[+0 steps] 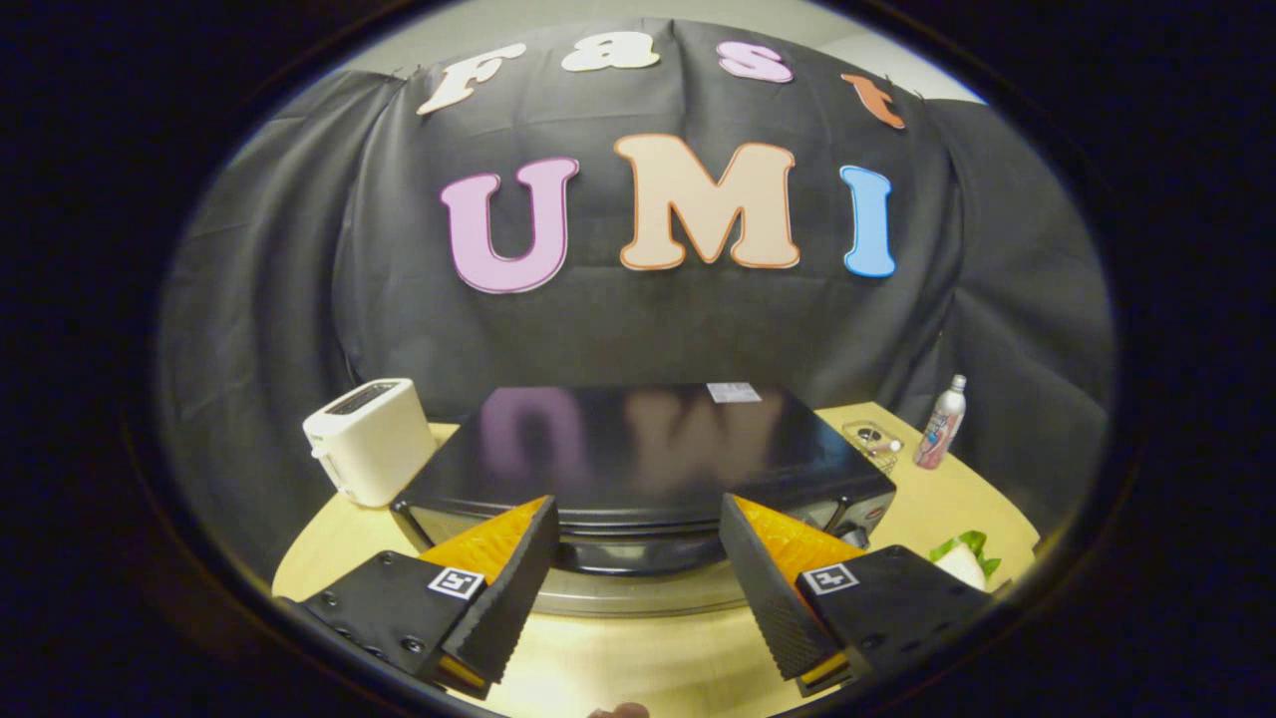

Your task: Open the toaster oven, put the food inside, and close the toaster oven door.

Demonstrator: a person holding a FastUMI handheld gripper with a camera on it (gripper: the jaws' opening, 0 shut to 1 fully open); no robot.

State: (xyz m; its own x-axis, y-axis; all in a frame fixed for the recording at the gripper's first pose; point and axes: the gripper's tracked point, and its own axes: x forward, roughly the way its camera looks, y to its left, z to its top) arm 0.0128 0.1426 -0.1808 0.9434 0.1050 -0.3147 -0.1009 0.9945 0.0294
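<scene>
I see my tool spread wide, gripping nothing, fingers flanking the toaster oven's front edge. The food lies right of the tool on the tabletop.

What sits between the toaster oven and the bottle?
In the gripper view, a small clear glass container sits on the table between the toaster oven and the bottle.

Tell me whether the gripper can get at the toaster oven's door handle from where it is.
Probably yes. The gripper is open, the toaster oven sits just ahead, and its handle lies between the fingers with nothing in the way.
</scene>
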